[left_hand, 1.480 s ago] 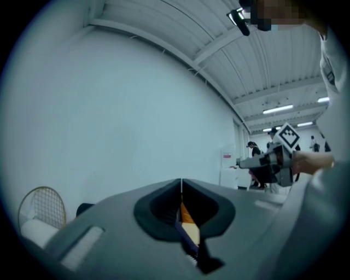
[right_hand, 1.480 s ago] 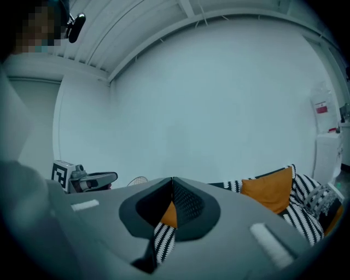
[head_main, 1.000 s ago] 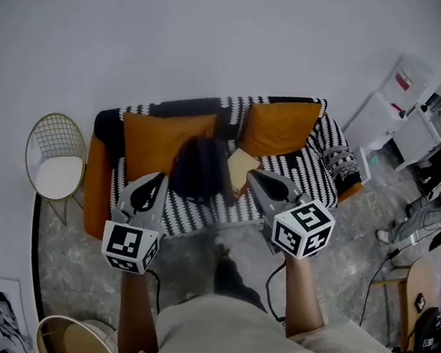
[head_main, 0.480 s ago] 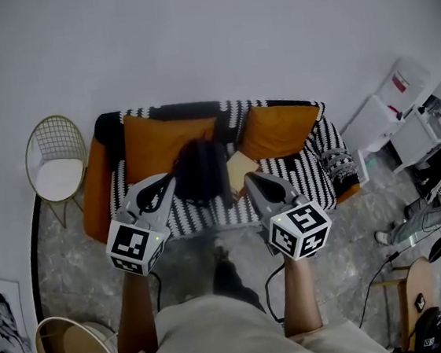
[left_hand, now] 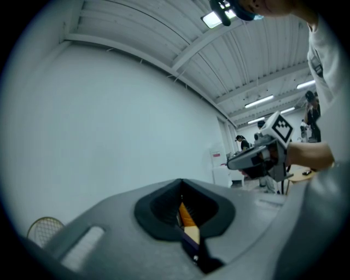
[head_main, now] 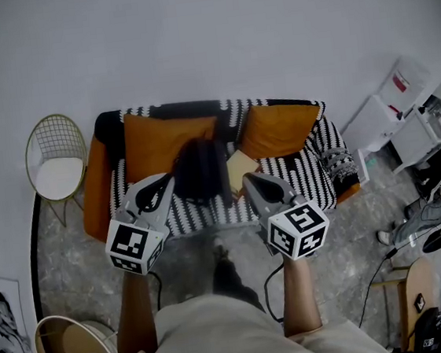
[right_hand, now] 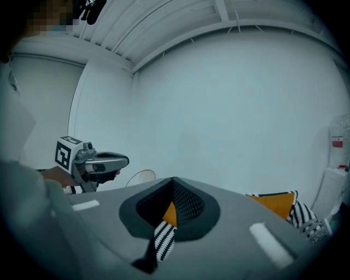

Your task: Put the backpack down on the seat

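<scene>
Dark backpack (head_main: 201,168) stands on the sofa seat (head_main: 307,176), long axis 12-to-6, at 1 o'clock from the nearer left hand-held gripper (head_main: 164,184) and 11 o'clock from the right hand-held gripper (head_main: 251,182), both closed tight and empty.

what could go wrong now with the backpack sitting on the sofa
1. The backpack seems to stand propped against the orange cushion; it could slump forward across the sofa seat.
2. The left claw and right claw are both shut, empty and apart from it, so catching a slide would mean opening them first.
3. It sits close beside a tan item and might knock it.
</scene>
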`<state>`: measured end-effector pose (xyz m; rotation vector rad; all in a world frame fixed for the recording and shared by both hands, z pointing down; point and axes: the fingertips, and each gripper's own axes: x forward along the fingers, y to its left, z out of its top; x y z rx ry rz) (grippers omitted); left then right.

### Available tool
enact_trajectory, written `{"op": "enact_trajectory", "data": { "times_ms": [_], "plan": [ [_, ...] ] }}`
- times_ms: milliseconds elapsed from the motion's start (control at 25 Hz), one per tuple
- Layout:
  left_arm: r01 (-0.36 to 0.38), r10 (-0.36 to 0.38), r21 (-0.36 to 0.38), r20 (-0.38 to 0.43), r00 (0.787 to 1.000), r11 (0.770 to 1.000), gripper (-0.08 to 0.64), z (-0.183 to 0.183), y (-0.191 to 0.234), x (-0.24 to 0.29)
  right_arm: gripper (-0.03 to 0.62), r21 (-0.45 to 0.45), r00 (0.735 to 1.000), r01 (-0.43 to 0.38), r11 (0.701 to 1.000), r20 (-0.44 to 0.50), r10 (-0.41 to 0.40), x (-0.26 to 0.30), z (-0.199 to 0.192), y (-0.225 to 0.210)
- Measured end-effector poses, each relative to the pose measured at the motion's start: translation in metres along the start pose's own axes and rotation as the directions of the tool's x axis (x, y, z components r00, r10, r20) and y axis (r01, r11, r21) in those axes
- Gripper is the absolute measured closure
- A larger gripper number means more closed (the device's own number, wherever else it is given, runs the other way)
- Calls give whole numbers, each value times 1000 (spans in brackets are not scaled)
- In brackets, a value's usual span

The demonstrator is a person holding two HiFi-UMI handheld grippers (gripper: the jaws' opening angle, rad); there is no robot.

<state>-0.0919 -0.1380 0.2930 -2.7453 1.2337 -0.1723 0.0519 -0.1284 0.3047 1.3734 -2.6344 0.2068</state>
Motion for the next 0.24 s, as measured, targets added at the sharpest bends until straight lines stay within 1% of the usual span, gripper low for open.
{"op": "enact_trajectory", "data": {
  "times_ms": [240],
  "plan": [
    [-3, 3, -6, 0, 1000, 1000, 557, -1, 1, -5, 588, -4, 1000, -6, 1000, -1, 6, 1, 0, 5]
  ]
}}
